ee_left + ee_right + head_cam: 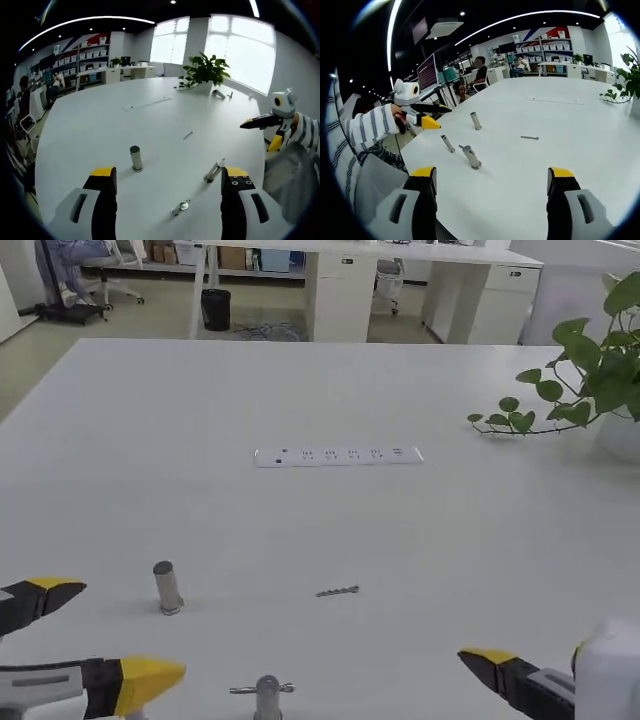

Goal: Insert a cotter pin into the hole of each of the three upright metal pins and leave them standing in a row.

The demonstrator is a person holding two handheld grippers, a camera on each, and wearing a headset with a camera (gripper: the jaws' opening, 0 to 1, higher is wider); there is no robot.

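One bare metal pin [167,587] stands upright on the white table [320,510]; the left gripper view shows this metal pin [135,158] too. Nearer me, a second pin [267,695] has a cotter pin through its top. A loose cotter pin [338,591] lies flat to the right of them. The right gripper view shows three pins: the bare one [476,120], a thin one [447,143] and the one with the cotter pin [471,157]. My left gripper [110,632] hangs open at the near left edge, holding nothing. Open too, my right gripper [525,655] is at the near right.
A white power strip [338,455] lies across the middle of the table. A potted plant [590,380] trails leaves at the far right edge. Beyond the table are desks, chairs and a black bin [215,309].
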